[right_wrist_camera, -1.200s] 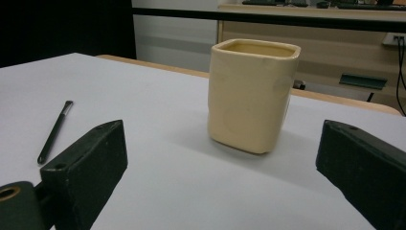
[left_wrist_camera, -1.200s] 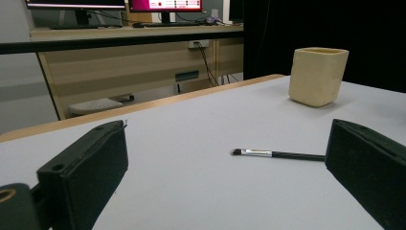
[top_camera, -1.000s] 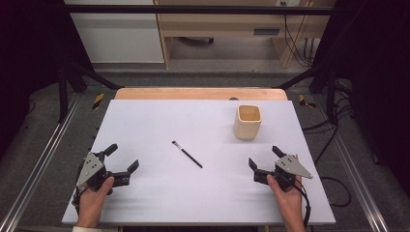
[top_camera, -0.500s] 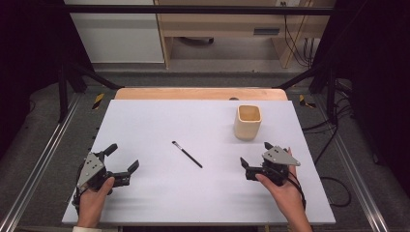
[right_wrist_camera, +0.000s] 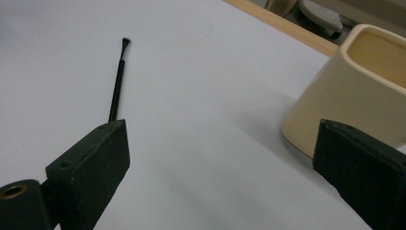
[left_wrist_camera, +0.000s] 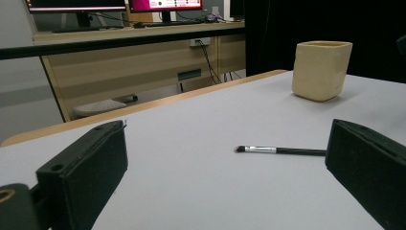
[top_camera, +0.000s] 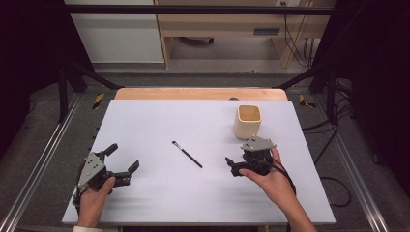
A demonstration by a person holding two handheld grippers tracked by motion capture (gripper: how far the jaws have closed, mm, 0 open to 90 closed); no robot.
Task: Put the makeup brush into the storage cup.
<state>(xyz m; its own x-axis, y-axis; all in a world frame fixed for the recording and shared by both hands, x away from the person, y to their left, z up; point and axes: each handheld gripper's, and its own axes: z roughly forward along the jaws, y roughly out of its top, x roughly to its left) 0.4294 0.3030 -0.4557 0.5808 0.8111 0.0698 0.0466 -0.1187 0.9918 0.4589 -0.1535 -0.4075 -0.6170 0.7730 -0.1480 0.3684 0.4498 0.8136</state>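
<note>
Brush [top_camera: 186, 154] lying flat on the white table [top_camera: 145, 121], near its middle, slanted, bristle end toward the far left, handle end toward the near right. Thin black handle, short silver ferrule, dark bristles.

Nearest, at the front left: left tongs [top_camera: 123, 161] held in a hand [top_camera: 92, 200], jaws spread wide and empty, resting low over the table and aimed toward the middle. From the left gripper view, brush [left_wrist_camera: 280, 150] seen lying between and beyond the two black jaws, apart from both, handle end hidden behind the jaw on the right.

At the front right, somewhat farther in: right tongs [top_camera: 237, 165] held in the other hand [top_camera: 270, 181], jaws likewise parted with nothing between them, grey plate on top, cable trailing back along the wrist. Aimed toward the brush, near its handle end but not touching. From the right gripper view, brush [right_wrist_camera: 118, 81] running away above the left-side jaw, bristles at the far tip.

Beyond the right tongs: cream cup [top_camera: 248, 121], squarish, upright, open top, just behind that gripper, well apart from the brush. Also in the left gripper view, cup [left_wrist_camera: 321, 69] standing far right; in the right gripper view, cup [right_wrist_camera: 354, 86] close by the right-side jaw.

Farther still: wooden strip [top_camera: 200, 94] along the far table edge, then floor and pale cabinets [top_camera: 116, 34].
</note>
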